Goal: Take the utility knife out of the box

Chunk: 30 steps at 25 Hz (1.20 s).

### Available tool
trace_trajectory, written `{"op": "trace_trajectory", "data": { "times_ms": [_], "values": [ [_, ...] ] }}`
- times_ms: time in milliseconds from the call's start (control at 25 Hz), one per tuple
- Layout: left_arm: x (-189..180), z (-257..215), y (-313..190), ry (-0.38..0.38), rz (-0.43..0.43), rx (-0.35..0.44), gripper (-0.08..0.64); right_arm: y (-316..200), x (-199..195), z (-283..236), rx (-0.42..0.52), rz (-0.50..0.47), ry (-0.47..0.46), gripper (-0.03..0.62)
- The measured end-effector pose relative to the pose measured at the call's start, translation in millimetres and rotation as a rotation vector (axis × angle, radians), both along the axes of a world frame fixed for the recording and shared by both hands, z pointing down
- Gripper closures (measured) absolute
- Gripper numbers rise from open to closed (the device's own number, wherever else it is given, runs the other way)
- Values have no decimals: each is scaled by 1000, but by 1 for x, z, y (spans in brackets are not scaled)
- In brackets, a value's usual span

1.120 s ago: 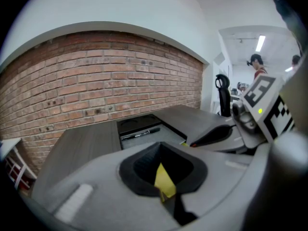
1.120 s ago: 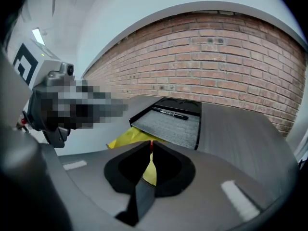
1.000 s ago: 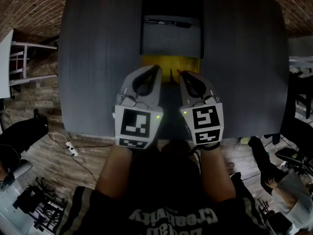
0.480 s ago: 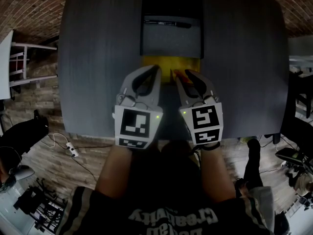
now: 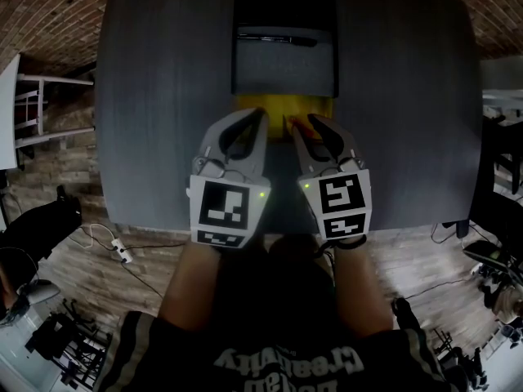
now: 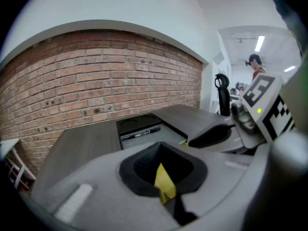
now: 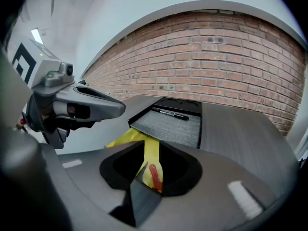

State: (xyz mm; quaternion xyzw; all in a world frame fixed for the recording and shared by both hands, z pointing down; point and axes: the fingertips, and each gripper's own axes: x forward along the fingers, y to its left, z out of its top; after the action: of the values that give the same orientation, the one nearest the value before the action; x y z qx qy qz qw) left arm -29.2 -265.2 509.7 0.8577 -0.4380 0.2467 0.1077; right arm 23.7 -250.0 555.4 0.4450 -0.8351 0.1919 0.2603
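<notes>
yellow utility knife (image 7: 150, 154); shirt lettering (image 5: 282, 358) unreadable

A red-brick wall (image 6: 96, 81) stands behind the dark grey, wood-grained table (image 5: 155, 96), and its top edge curves under a white vaulted ceiling (image 6: 120, 8). Past the wall's end the room opens into a brighter space, with a strip light (image 6: 260, 43) overhead and a black office chair (image 6: 221, 97) near the table's far side. The floor (image 5: 139, 280) looks like pale planking (a white cable and power strip (image 5: 117, 249) lie on it). A white furniture frame (image 5: 33, 109) stands beside the table's left edge.
</notes>
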Motion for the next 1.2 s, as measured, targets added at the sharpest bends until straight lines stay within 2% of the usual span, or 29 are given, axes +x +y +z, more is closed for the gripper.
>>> {"op": "trace_trajectory", "data": {
  "times_ms": [320,360,400,440,560,760,960,1200],
  "values": [
    [-2,3,0,-3,7,-4,557,-3,-1,2,-3,17,-11,514],
    [-2,2,-1,-3,7,-3,557,-4,0,2,-1,26,-13,525],
    [-2,2,-1,-2,6,-3,557,-6,2,0,4,36,-19,579],
    [-2,2,-2,-2,6,-3,557,-7,2,-3,8,42,-33,588],
    [-3,2,-2,0,6,-3,557,-7,2,-6,-3,41,-79,588],
    [-4,4,-1,0,5,-6,557,-4,1,-5,-20,44,-102,588],
    [-5,0,0,1,4,1,557,-2,-4,-20,34,-3,-121,588],
    [-3,-15,1,8,7,22,557,-2,-5,-45,92,-15,-142,588]
  ]
}}
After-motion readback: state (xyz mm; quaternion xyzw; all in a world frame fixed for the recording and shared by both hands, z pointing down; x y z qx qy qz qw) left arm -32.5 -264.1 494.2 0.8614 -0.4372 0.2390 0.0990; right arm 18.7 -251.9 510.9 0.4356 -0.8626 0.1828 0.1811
